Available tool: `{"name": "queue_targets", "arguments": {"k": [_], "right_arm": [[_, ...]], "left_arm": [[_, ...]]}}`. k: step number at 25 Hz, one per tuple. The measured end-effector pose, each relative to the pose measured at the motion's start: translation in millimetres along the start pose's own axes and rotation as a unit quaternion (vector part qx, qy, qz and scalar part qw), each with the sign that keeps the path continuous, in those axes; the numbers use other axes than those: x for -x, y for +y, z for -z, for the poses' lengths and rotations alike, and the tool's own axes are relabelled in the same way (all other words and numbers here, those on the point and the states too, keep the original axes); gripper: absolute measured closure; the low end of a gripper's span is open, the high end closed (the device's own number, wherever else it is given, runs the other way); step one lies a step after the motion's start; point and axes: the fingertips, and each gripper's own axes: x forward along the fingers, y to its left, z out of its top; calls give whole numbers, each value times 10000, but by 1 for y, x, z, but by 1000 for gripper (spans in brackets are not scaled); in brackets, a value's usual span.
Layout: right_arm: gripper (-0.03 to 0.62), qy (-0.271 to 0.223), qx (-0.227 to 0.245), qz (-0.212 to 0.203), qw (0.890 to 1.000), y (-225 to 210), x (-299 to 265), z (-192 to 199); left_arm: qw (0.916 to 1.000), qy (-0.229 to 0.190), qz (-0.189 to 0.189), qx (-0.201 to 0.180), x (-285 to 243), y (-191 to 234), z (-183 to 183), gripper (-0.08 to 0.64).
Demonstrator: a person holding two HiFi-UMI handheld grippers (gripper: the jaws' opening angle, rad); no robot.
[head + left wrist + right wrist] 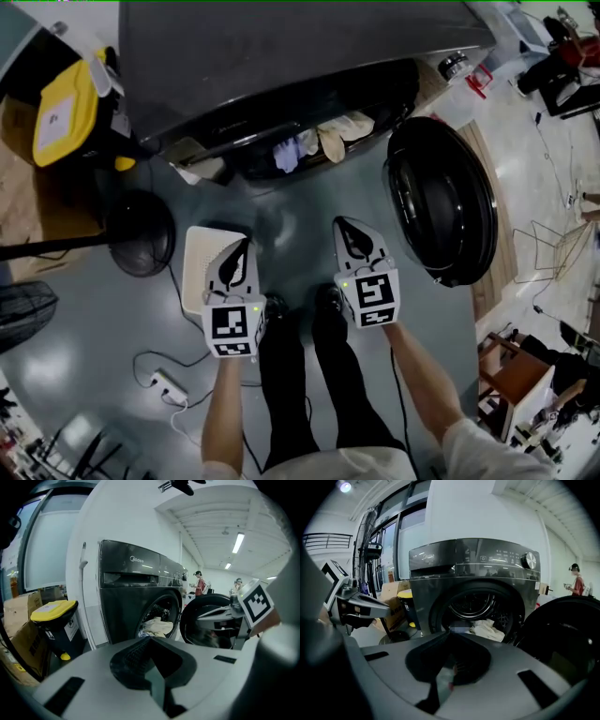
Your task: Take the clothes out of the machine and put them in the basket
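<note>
left gripper (242,248): nearest the head camera, low at the person's left, angled forward and down. Its jaws are clenched to a point with nothing between them.
right gripper (349,230): level with it at the person's right, angled the same way. Its jaws are pressed together and empty.
person (309,375): bare forearms run back from both grippers. Dark trouser legs and shoes stand between them.
basket (195,272): white, on the grey floor directly under the left gripper, which covers part of it.
clothes (323,141): a pale and bluish heap in the open mouth of the drum. It lies ahead of both grippers and well apart from both pairs of jaws, touched by neither. In each gripper view the heap shows just above the jaw tips, further off.
washing machine (281,47): a dark front loader facing the person, beyond the basket.
door (441,202): round and dark, swung wide open to the person's right, near the right gripper but not touching it.
bin (66,112): yellow-lidded, to the left of the washing machine, beside cardboard boxes.
fan base (141,232): a round dark disc on the floor, just left of the basket.
power strip (169,384): white, with its cable, on the floor left of the left forearm.
</note>
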Motion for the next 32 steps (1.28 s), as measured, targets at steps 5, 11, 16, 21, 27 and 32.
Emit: {"name": "queue_targets", "arguments": {"k": [5, 11, 16, 21, 27, 32], "right_arm": [[568, 30, 38, -22, 10000, 3, -15, 25], [568, 44, 34, -5, 10000, 6, -38, 52], [568, 105, 66, 0, 9999, 12, -60, 85], [568, 133, 59, 43, 9999, 13, -87, 110], [568, -97, -93, 50, 9999, 7, -116, 118], [270, -483, -288, -321, 9979, 8, -138, 118]], "left_arm": [[10000, -10, 9, -64, -9, 0, 19, 541], [9999, -102, -6, -41, -25, 8, 41, 541], [9999, -123, 9, -24, -40, 17, 69, 541], [9998, -197, 9, -17, -57, 26, 88, 541], [9996, -296, -10, 48, -72, 33, 100, 541], [9995, -329, 8, -19, -81, 38, 106, 541]]}}
